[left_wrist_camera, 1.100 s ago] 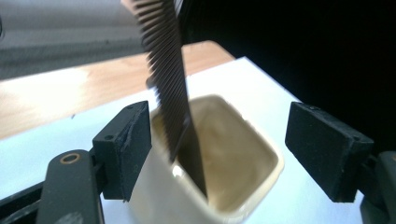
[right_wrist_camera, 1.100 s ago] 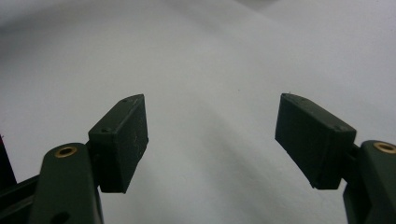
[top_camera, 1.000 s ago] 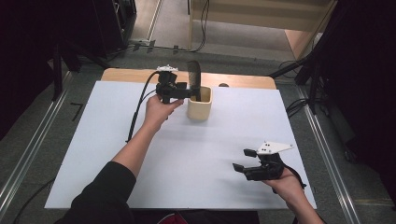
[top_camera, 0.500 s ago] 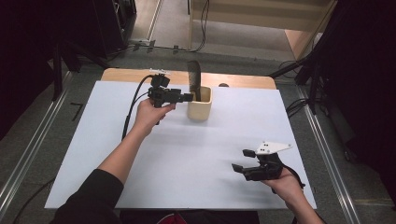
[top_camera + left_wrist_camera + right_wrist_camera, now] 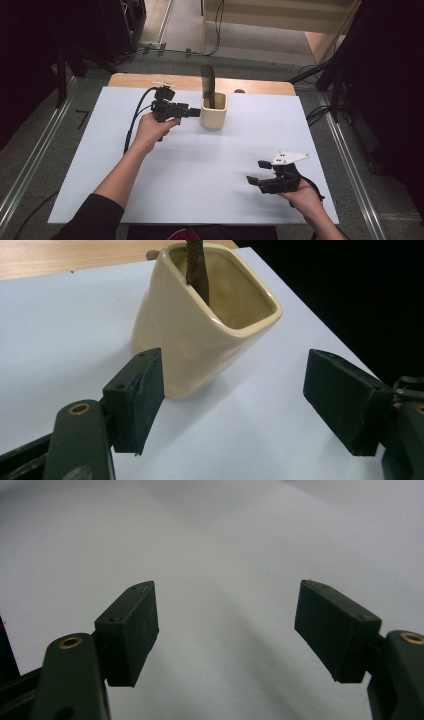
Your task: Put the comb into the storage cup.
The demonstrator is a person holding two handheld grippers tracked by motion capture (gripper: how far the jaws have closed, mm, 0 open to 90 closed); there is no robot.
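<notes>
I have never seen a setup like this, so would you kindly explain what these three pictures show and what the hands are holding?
There is no robot arm here. A person at a table holds a hand-held two-jaw tool in each hand: the left tool and the right tool.

The high view looks down from above the person's side. The other two pictures come from small cameras riding on each tool, looking along its black jaws.

On the white table cover stands a cream cup with a dark ridged object standing in it; I cannot tell what it is.

Both tools are open and hold nothing. The left one points at the cup; the right one hangs over bare surface.
</notes>
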